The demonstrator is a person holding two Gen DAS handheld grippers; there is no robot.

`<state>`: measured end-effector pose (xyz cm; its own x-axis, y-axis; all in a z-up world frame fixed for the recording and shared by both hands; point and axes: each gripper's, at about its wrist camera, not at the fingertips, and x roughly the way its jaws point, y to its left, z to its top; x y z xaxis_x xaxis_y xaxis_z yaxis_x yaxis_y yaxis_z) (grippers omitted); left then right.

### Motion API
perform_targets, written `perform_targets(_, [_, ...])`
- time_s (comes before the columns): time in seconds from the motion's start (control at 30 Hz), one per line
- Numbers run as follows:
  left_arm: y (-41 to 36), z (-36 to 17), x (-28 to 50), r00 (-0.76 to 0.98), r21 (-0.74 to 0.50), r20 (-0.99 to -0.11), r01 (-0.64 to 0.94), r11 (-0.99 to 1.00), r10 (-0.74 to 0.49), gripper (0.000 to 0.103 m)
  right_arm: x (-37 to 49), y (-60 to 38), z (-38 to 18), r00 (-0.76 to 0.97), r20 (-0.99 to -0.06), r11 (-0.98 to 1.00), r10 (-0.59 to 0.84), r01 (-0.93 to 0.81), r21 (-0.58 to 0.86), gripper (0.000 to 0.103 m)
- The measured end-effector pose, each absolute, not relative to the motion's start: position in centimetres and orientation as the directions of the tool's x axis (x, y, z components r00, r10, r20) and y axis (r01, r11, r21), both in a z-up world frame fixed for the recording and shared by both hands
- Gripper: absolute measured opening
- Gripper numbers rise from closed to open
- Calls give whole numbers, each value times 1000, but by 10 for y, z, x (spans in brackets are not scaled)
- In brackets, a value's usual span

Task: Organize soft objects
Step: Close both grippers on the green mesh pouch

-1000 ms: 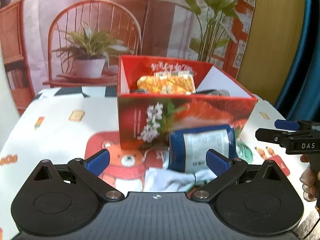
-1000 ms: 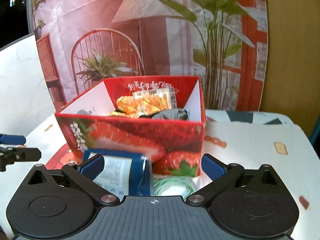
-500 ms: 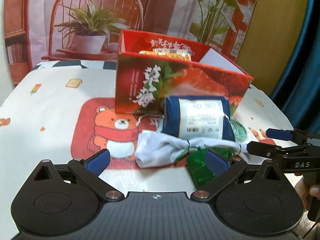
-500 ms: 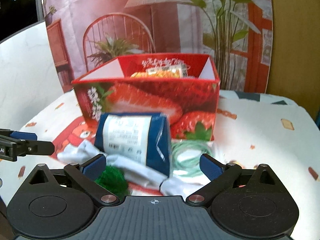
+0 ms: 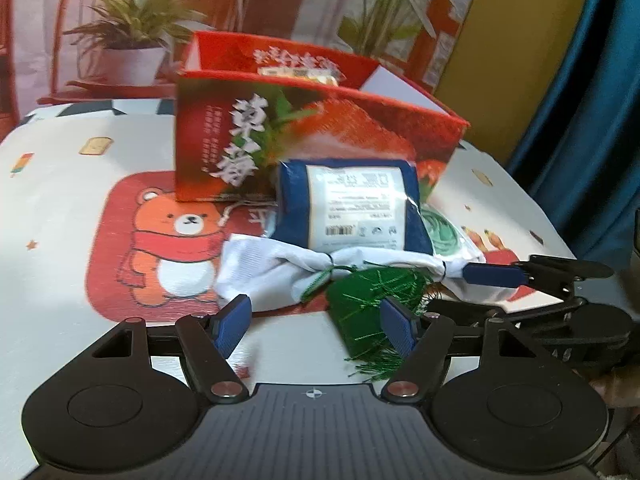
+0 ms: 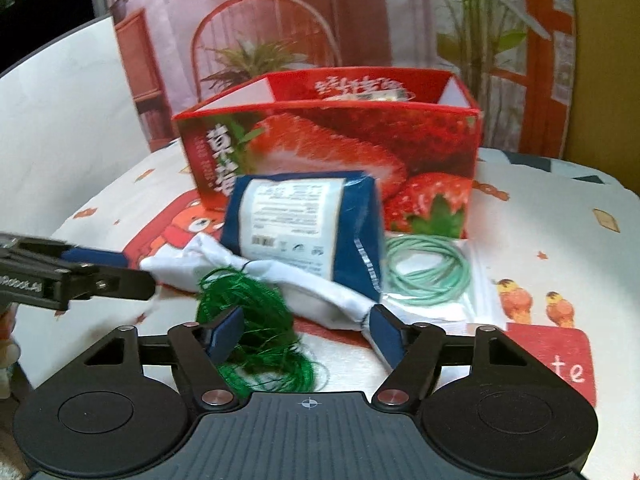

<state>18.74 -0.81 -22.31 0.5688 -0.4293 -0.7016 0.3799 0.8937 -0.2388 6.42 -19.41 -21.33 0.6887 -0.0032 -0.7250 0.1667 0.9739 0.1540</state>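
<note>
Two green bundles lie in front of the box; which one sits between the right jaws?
The dark green tasselled thread bundle, nearest the camera. The pale green cord coil lies farther back, right of the blue packet.

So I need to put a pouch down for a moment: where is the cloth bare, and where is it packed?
Bare: the tablecloth left of the red strawberry box, and right of it. Packed: in front of the box, the blue packet, white cloth bundle, green thread and mint cord coil.

Bear-print tablecloth (image 5: 60,208) over table; printed backdrop (image 6: 248,12) with chair and potted plants behind; blue curtain (image 5: 592,120)
</note>
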Motion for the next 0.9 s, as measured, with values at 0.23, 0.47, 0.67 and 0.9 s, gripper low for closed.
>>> perform_targets(0.23, [-19, -235, 204, 520, -297, -703, 404, 865, -484, 73, 76, -179, -229, 658, -753, 991, 31, 80, 111, 60])
perform_targets(0.47, [-25, -252, 221, 450, -406, -696, 396, 824, -560, 65, 87, -173, -237, 651, -757, 993, 63, 35, 112, 55])
perform_targets(0.67, [-28, -262, 232, 407, -484, -674, 387, 785, -616, 65, 97, -171, -243, 645, -759, 993, 86, 5, 117, 52])
perform_targets(0.9, [-33, -263, 231, 388, -495, -664, 414, 764, -639, 53, 100, -172, -245, 643, -760, 992, 98, 2, 129, 50])
